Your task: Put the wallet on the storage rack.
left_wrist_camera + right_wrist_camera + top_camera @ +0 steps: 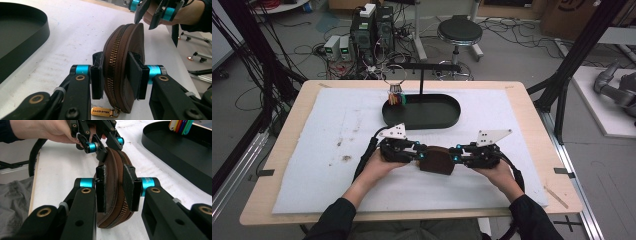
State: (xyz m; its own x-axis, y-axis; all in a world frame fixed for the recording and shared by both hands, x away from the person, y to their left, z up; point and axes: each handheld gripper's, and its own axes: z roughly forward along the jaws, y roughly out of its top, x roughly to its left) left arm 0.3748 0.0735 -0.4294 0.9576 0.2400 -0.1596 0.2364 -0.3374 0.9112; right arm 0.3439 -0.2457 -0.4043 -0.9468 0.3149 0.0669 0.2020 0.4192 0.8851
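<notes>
Brown zip pouch [436,160] stands on edge on table [517,105], near black tray [447,123] | left hand-held gripper [115,75] clamps one end, right hand-held gripper [115,190] pinches the other | step: steadying pouch, zipper closed | next: free one gripper to catch brass zip pull [101,111]

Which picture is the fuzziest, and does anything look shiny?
The high view is the softest: the brown pouch between the left claw and right claw is a dark blob. In the left gripper view the zipper is sharp and its gold tag glints. In the right gripper view the pouch is crisp, while the black tray behind blurs.
</notes>
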